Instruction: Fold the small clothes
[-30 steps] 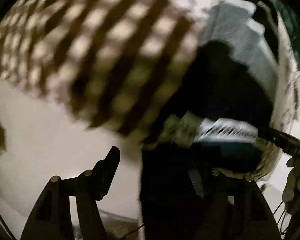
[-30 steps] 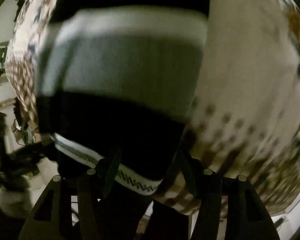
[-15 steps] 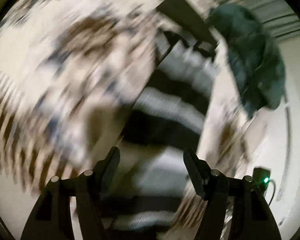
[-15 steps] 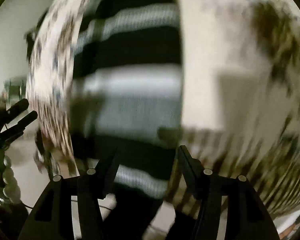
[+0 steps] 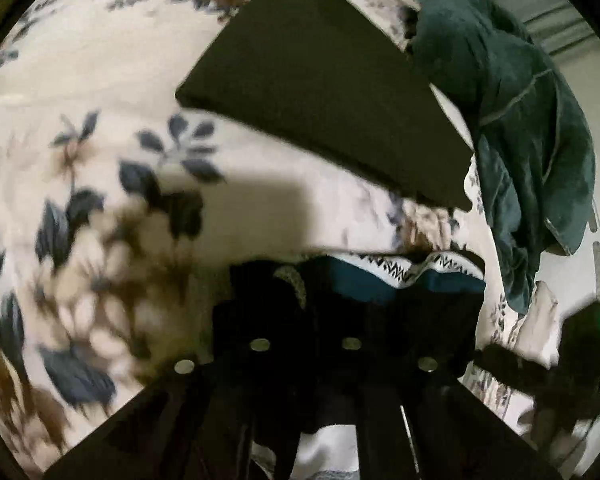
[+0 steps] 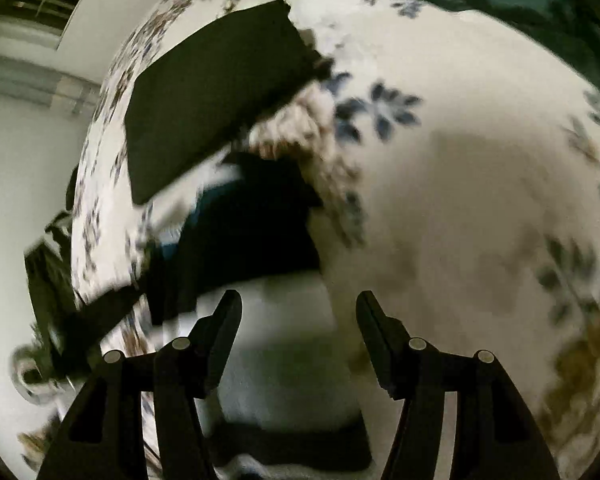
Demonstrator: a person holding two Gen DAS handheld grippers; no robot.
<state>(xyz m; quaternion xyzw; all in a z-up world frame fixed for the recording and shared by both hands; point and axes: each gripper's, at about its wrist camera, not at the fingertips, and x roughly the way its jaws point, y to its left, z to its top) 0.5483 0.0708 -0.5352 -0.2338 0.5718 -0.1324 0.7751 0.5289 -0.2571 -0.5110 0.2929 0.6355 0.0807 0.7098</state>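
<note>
Sweater (image 5: 380, 280) lies on the bedspread (image 5: 100, 120) under both claws; my left claw (image 5: 306, 320) has just closed, pinching its dark edge; right claw (image 6: 298, 320) spread above its pale band.

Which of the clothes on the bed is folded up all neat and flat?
The plain black folded garment lying on the floral bedspread. The dark green fleece garment is crumpled in a heap, and the striped knit garment is bunched.
</note>
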